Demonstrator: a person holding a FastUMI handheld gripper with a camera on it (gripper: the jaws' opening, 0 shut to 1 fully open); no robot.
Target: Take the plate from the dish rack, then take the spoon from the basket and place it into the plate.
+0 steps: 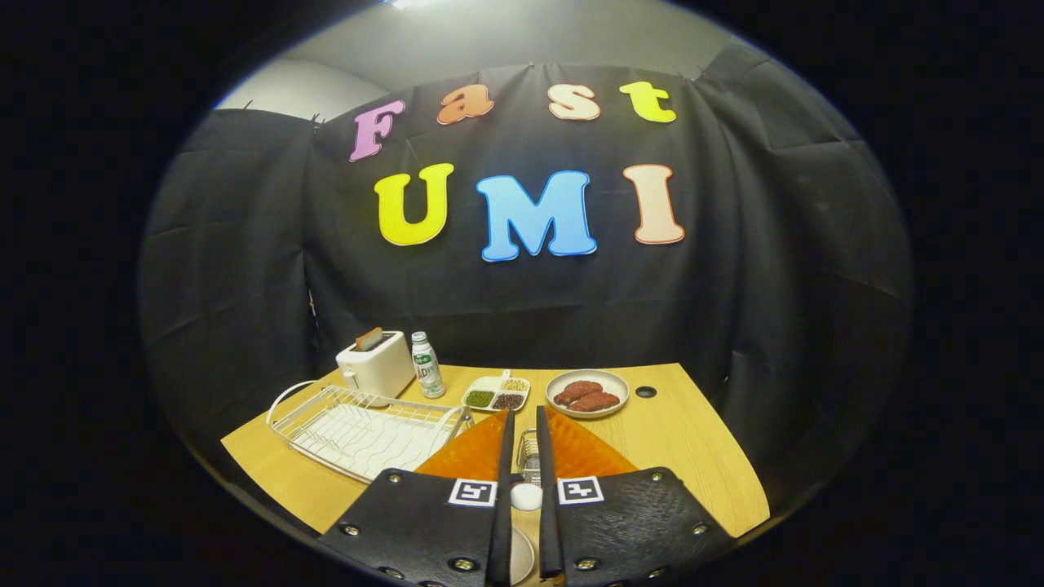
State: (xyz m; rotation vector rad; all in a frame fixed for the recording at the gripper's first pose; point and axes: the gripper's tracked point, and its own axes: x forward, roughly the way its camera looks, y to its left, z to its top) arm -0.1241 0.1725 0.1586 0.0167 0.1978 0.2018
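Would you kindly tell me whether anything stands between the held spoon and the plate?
Nothing visible does. The fingers close on the white spoon, and the orange plate lies right beneath and ahead of them. The wire basket shows through their gap.

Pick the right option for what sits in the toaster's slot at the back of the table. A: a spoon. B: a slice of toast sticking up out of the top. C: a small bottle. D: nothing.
B: a brown slice sticks up out of the white toaster, while the small bottle stands on the table beside it.
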